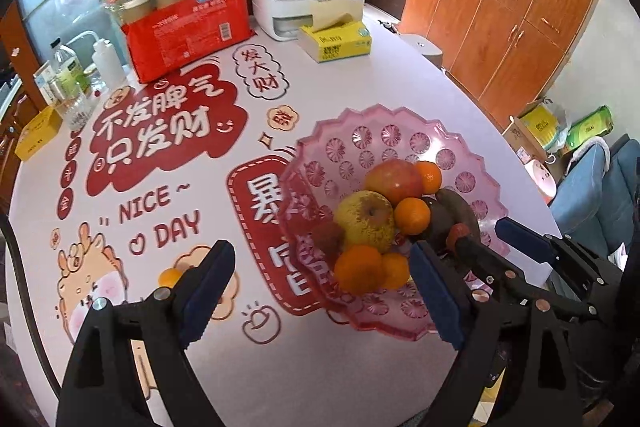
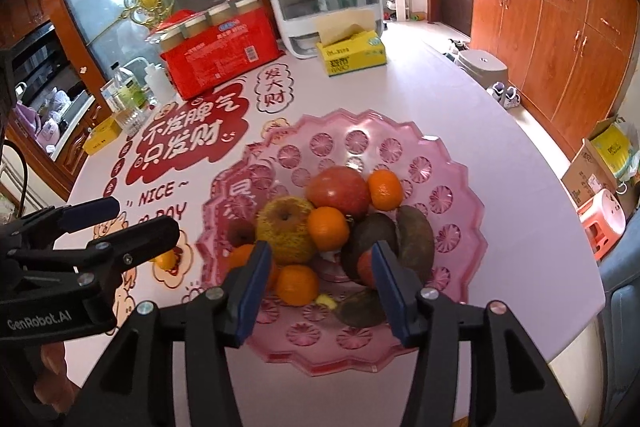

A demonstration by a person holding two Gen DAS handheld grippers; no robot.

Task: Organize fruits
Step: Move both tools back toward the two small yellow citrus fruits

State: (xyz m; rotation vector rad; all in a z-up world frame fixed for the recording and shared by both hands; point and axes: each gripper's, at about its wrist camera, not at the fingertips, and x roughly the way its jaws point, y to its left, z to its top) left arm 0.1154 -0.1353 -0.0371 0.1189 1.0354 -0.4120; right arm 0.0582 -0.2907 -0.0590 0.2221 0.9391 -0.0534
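A pink scalloped fruit bowl [image 2: 452,163] stands on the printed tablecloth, also in the left wrist view [image 1: 400,131]. It holds a red apple [image 2: 340,189], a yellow-green apple [image 2: 286,231], several oranges [image 2: 328,229] and dark brown fruits [image 2: 416,239]. One small orange [image 1: 168,277] lies loose on the table left of the bowl, also in the right wrist view [image 2: 166,261]. My left gripper [image 1: 320,291] is open and empty, just left of the bowl. My right gripper [image 2: 316,291] is open and empty, over the bowl's near rim.
At the back of the table stand a red package of jars [image 2: 224,47], a white dispenser box [image 2: 328,3] and a yellow tissue box [image 2: 352,53]. Bottles [image 1: 72,79] and a small yellow box [image 1: 38,135] sit at the left edge. Wooden cabinets [image 2: 560,27] line the right.
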